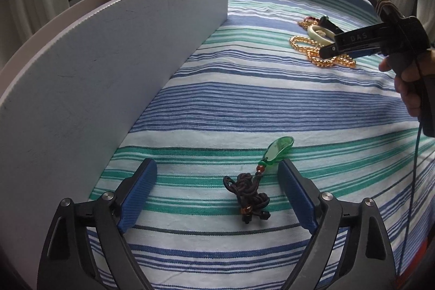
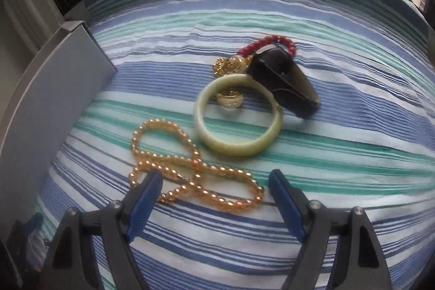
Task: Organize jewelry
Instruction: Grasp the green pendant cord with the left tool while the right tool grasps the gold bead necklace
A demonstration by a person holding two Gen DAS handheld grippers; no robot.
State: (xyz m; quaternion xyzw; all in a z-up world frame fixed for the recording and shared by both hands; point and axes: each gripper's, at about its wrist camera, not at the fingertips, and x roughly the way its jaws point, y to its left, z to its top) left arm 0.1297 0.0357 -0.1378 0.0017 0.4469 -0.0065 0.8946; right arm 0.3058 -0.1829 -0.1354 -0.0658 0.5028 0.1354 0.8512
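Observation:
A green pendant [image 1: 278,149] on a dark knotted cord [image 1: 248,193] lies on the striped cloth between the fingers of my open left gripper [image 1: 217,170]. My right gripper [image 2: 216,178] is open just above a gold bead necklace [image 2: 195,170]. Beyond the necklace lie a pale jade bangle [image 2: 239,144], a small gold ring [image 2: 229,99], a gold charm [image 2: 227,65], a red bead bracelet [image 2: 267,41] and a dark horn-shaped piece [image 2: 285,80]. In the left wrist view the right gripper [image 1: 329,50] hovers over the same pile, with the necklace [image 1: 301,45] under it.
A grey cardboard box wall [image 1: 108,56] stands along the left of the cloth; it also shows in the right wrist view [image 2: 54,99]. The striped blue, green and white cloth [image 1: 244,99] covers the surface. A window with tower blocks is behind.

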